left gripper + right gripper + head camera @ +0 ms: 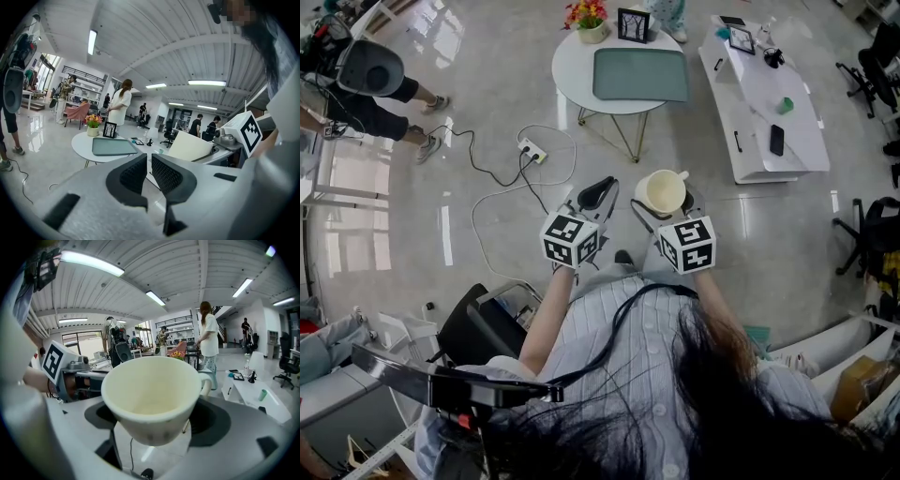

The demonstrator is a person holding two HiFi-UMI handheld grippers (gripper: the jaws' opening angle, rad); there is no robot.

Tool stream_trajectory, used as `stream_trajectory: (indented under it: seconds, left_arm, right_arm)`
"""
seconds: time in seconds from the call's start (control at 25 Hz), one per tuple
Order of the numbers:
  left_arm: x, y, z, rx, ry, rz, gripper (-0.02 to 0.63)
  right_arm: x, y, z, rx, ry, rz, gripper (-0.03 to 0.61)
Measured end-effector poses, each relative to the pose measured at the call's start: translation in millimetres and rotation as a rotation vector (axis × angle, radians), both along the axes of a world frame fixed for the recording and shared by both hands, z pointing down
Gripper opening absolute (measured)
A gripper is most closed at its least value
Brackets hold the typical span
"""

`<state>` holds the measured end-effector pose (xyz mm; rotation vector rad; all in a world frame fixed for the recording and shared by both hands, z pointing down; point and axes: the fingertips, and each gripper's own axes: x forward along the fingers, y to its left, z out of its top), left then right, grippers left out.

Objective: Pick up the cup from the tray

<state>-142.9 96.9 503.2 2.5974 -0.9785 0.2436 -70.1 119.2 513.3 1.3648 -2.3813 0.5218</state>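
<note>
A cream cup [662,191] with a side handle is held up in the air by my right gripper [660,208], which is shut on it. In the right gripper view the empty cup [150,397] fills the middle, between the dark pads. The green tray [640,74] lies bare on the round white table [572,64], well ahead of both grippers. My left gripper [594,195] hovers beside the cup, shut with nothing in it; its black pads [132,175] nearly touch. The tray [112,146] shows beyond them.
A flower pot [591,20] and a black picture frame [633,24] stand at the round table's far edge. A long white table [769,103] with small items is to the right. A power strip [532,150] and cables lie on the floor. A person's legs [405,115] stand at the left.
</note>
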Motion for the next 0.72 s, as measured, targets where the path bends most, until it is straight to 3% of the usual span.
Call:
stream_trajectory:
  seconds: [0.72]
  left_arm:
    - [-6,-12,0,0.004,-0.006,-0.015,0.017]
  right_arm:
    - [-2,-13,1,-0.001,-0.001,-0.004,0.413]
